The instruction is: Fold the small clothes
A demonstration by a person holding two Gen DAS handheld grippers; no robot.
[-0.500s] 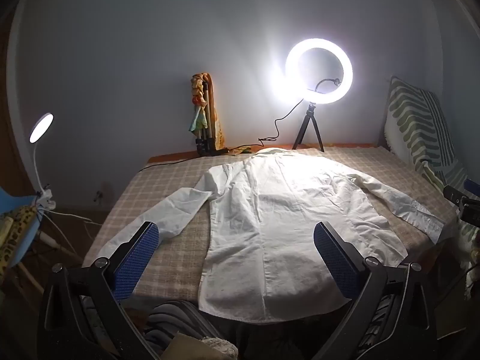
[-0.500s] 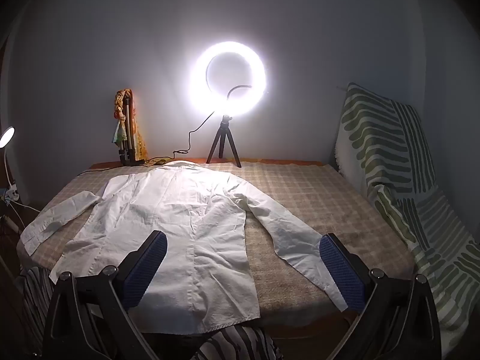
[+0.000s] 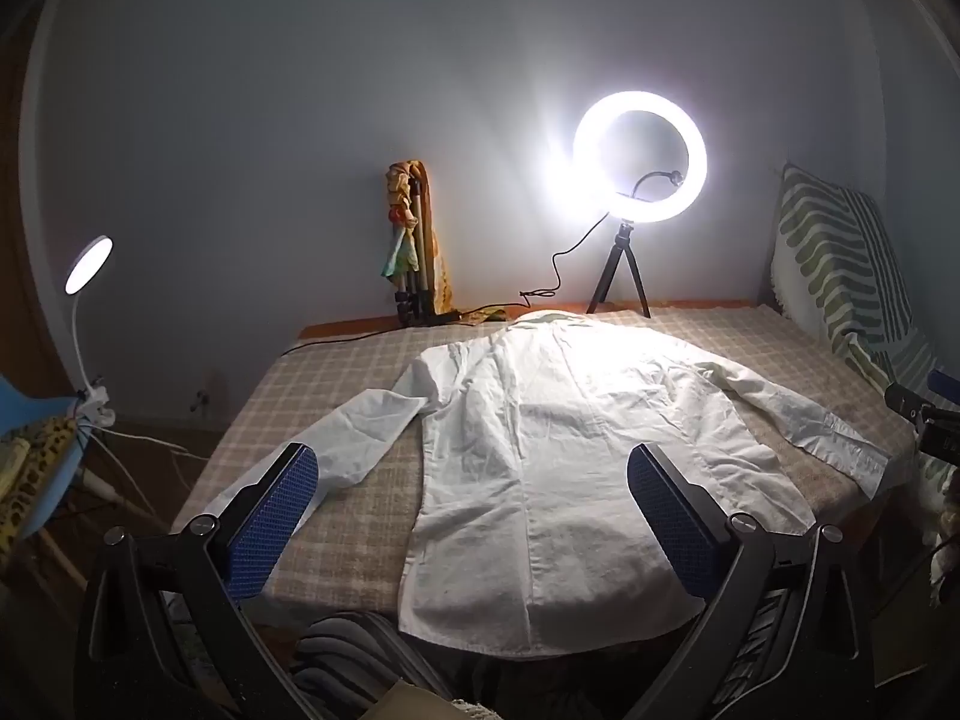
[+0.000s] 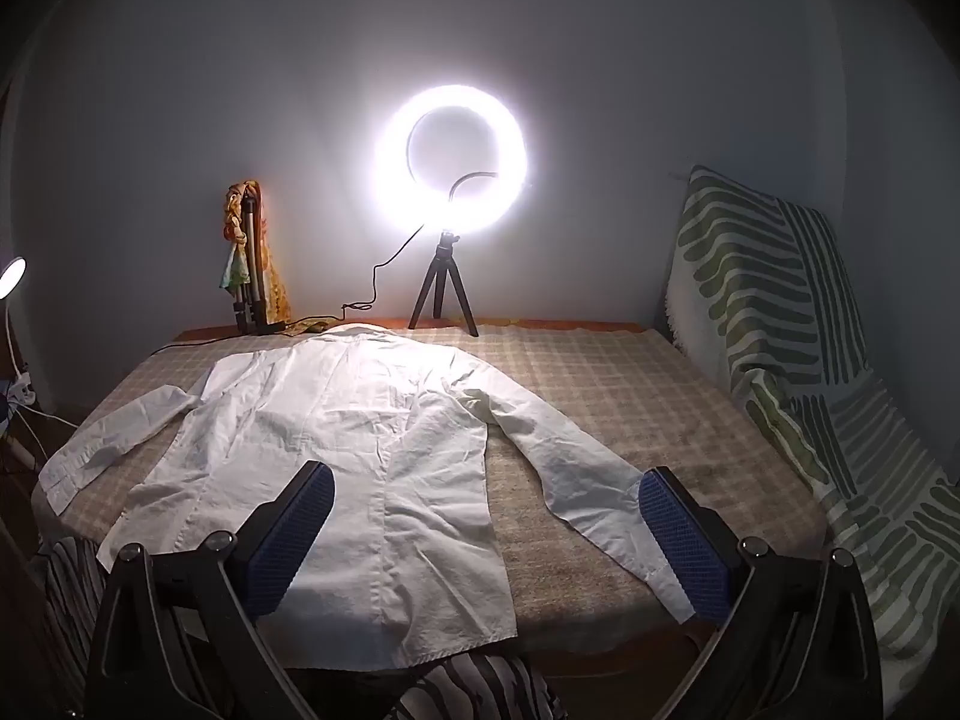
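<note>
A white long-sleeved shirt [image 3: 558, 456] lies flat, back up, on the checked table [image 3: 360, 372], collar at the far end, hem at the near edge, both sleeves spread outward. It also shows in the right wrist view [image 4: 360, 450]. My left gripper [image 3: 471, 468] is open and empty, hovering above the near edge over the shirt's left half and hem. My right gripper [image 4: 486, 480] is open and empty, above the shirt's right side, its right finger [image 4: 678, 534] over the right sleeve cuff [image 4: 654, 570]. The right gripper's body shows at the right edge of the left wrist view [image 3: 924, 414].
A lit ring light on a small tripod [image 3: 639, 156] stands at the table's far edge, with a cable [image 3: 552, 276]. A folded tripod with a doll [image 3: 411, 246] leans on the wall. A striped green cloth [image 4: 780, 324] covers a chair on the right. A desk lamp [image 3: 89, 258] stands at the left.
Both views have shifted very slightly; the shirt lies as before and both grippers stay open.
</note>
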